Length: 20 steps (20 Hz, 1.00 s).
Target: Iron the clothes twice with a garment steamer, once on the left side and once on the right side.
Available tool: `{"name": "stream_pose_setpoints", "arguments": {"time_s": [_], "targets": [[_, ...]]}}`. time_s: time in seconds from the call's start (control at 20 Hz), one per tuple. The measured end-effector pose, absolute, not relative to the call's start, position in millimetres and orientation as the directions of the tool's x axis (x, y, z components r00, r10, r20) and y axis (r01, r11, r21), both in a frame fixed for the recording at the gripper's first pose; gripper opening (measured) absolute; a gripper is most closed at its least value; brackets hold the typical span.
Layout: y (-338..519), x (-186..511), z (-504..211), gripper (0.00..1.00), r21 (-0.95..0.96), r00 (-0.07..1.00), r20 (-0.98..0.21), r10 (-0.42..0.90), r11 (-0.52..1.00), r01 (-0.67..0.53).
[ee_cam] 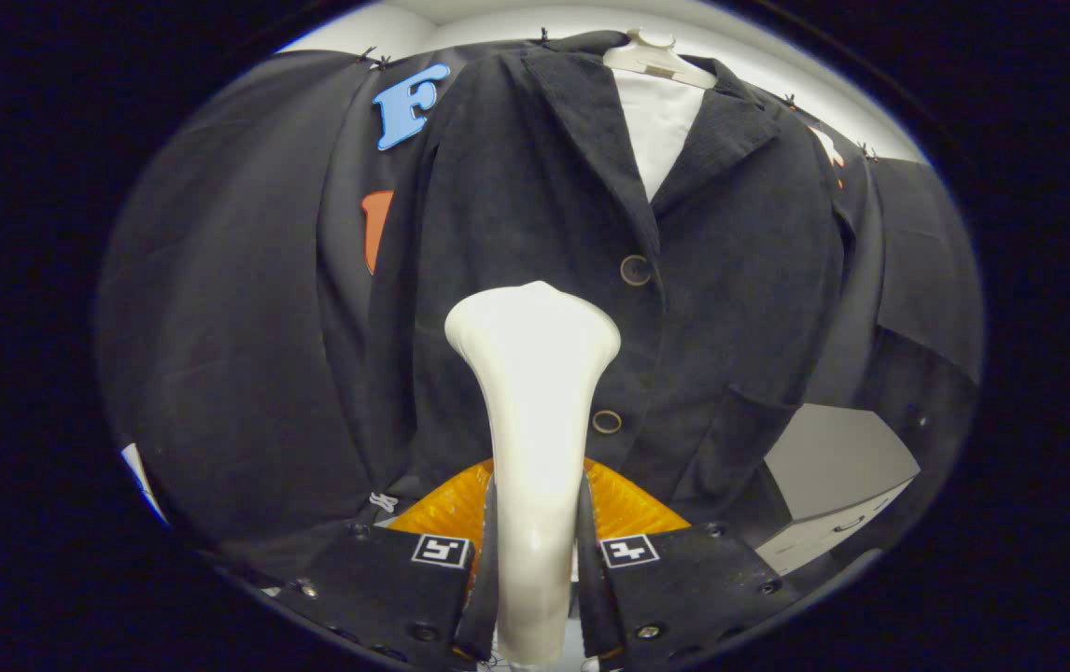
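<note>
Your steamer hides the jacket front behind its head. You can't see the steamer's base below the fingers; jacket hem hidden too.

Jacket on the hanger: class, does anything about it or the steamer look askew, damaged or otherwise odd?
Nothing stands out. The dark jacket hangs buttoned on its white hanger, and the tongs are shut on the white steamer, whose head points at the jacket front.
</note>
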State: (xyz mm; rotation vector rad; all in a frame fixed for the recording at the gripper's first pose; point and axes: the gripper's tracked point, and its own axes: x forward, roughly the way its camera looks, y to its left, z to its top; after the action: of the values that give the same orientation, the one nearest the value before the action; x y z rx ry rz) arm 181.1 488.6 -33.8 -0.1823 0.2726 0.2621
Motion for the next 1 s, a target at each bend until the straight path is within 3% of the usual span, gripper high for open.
{"name": "stream_pose_setpoints", "arguments": {"time_s": [1.0], "targets": [[475, 175, -178, 0.38, -0.199, 0.862, -0.465, 0.204, 0.924, -0.326]]}}
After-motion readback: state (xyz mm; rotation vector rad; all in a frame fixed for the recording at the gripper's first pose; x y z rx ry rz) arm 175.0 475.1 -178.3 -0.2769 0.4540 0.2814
